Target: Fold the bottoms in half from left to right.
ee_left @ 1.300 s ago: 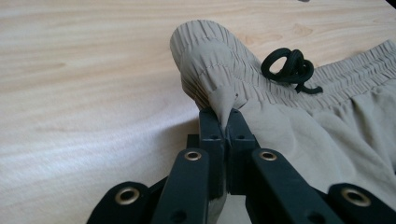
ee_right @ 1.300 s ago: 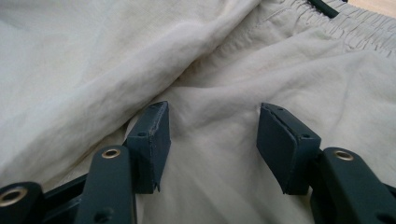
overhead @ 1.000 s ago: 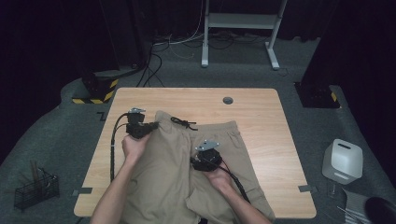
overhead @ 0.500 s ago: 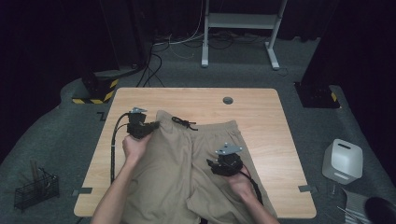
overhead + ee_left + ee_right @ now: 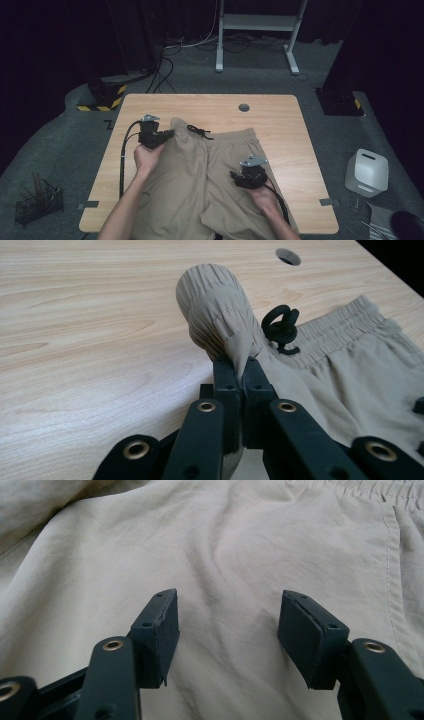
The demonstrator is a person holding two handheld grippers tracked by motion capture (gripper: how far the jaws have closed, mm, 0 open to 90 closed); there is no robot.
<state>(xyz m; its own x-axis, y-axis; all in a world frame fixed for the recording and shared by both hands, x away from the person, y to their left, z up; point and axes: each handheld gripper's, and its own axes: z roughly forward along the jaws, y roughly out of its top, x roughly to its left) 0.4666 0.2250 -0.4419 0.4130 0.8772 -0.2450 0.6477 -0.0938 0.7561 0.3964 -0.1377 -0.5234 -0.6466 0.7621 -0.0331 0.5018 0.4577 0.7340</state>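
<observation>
Khaki shorts with an elastic waistband and a black drawstring lie spread on the wooden table, waistband toward the far side. My left gripper is shut on the left end of the waistband, which bunches up beyond the jaws. The drawstring curls just right of that fold. My right gripper hovers over the right leg of the shorts, jaws wide open with bare cloth between them.
A round cable hole sits near the table's far edge. A white box stands on the floor at the right, a wire basket at the left. Bare wood surrounds the shorts on the far and right sides.
The right gripper moved right and toward me across the shorts' right leg, then settled over the cloth. The left gripper has kept its hold on the waistband without moving.
</observation>
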